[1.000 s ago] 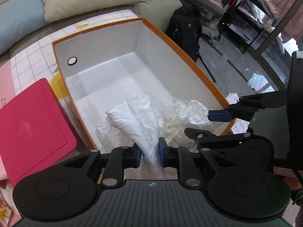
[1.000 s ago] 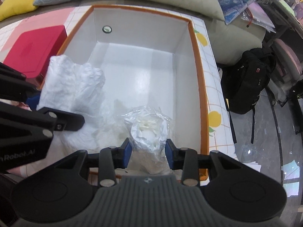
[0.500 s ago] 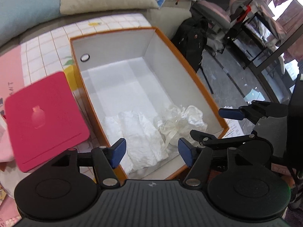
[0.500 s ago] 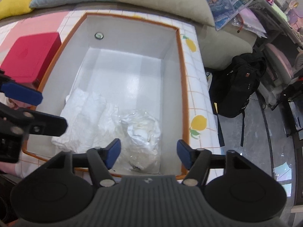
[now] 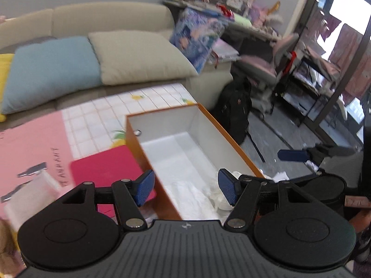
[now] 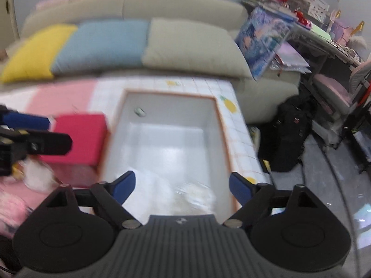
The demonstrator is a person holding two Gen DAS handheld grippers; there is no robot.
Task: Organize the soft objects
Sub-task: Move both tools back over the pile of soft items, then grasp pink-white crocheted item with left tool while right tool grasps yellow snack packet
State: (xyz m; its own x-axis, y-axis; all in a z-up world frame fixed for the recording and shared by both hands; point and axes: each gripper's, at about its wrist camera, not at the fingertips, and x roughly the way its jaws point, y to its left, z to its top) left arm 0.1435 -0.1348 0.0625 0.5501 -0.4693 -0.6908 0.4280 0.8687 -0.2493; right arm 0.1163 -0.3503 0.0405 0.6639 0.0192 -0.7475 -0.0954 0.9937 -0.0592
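1. Beige sofa cushions and a blue pillow (image 5: 51, 69) back a surface covered by a tiled, lemon-print cloth (image 5: 97, 113), where an orange-edged white box (image 5: 199, 125) stands beside a magenta lid (image 5: 104, 169).
2. Compared with a second ago, both grippers have let go of their white bundles and risen above the box; each view now takes in more of the room.
3. The left gripper (image 5: 184, 190) stands wide with nothing between its fingers; the right gripper (image 6: 183, 188) is opening, also with nothing between its fingers.
4. A white folded plastic bag (image 5: 190, 197) lies at the box's near end, left side, its long axis running along the box's length; a crumpled clear plastic bag (image 5: 220, 199) sits just beside it on the right.
5. In the right wrist view both bundles are blurred.
6. Pink matting (image 5: 30, 139) at left carries dark lettering, too blurred to read with certainty.
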